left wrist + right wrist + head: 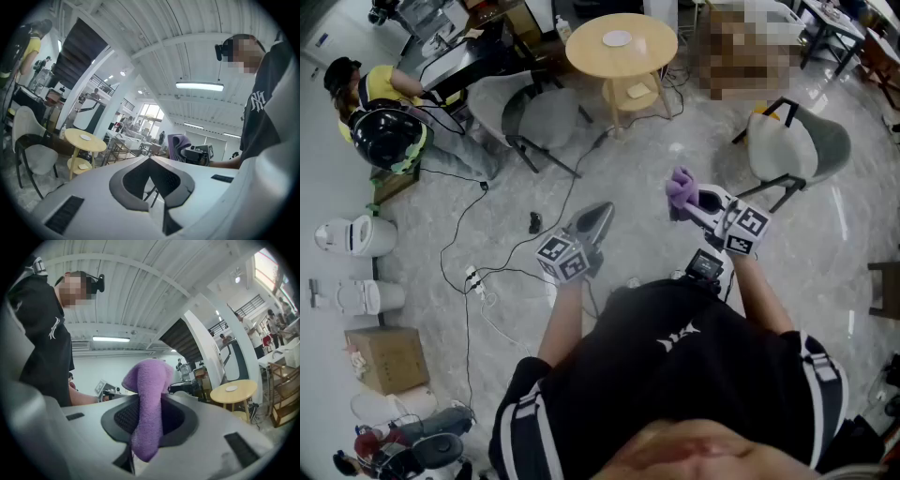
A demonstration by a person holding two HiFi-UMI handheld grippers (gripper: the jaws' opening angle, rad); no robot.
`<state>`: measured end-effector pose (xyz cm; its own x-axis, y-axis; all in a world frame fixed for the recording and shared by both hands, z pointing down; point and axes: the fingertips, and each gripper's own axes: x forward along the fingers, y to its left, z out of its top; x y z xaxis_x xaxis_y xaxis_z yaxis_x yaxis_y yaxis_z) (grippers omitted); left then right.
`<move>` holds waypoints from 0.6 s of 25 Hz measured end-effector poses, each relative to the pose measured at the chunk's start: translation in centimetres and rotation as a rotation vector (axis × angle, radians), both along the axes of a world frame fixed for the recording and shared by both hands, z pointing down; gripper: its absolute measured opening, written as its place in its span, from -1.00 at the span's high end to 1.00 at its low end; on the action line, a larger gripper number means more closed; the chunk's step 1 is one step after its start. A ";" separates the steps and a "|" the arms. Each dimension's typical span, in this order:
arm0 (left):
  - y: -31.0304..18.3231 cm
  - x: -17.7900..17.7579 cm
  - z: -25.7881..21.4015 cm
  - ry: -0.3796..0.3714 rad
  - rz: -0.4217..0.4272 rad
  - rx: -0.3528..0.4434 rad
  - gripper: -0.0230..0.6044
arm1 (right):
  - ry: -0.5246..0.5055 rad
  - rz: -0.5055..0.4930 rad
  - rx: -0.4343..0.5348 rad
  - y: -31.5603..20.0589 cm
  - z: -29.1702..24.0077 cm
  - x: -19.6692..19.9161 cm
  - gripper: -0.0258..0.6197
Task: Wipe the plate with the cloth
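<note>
now: cloth (681, 184) gripped, plate (617, 38) well away

pinching the cloth in the right gripper (684, 204), right of centre, a tuft bulging past the tips. holding the left gripper (600, 214) closed tight on nothing, left of centre. spotting the plate on the round table (581, 54) at upper centre. probably best approaching first, then pressing the cloth flat onto the plate, steadying its rim while wiping.

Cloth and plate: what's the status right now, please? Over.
Left claw shut, empty. Right claw shut on purple cloth, held in the air. White plate on round table, away from both claws. Grey chair beside the table.
</note>
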<state>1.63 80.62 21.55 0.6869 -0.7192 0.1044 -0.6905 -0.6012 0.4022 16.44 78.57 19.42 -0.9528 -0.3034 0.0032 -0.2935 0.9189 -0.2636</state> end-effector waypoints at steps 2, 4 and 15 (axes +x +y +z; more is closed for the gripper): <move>-0.1 0.4 0.0 -0.019 0.015 0.004 0.88 | 0.005 -0.003 0.002 -0.1 0.0 0.0 0.63; -0.3 0.8 0.1 -0.028 0.026 0.006 0.88 | 0.012 -0.004 0.005 -0.2 0.0 0.1 0.63; -0.5 1.7 -0.2 -0.060 0.026 0.025 0.89 | 0.072 0.090 0.021 -0.7 0.5 2.1 0.61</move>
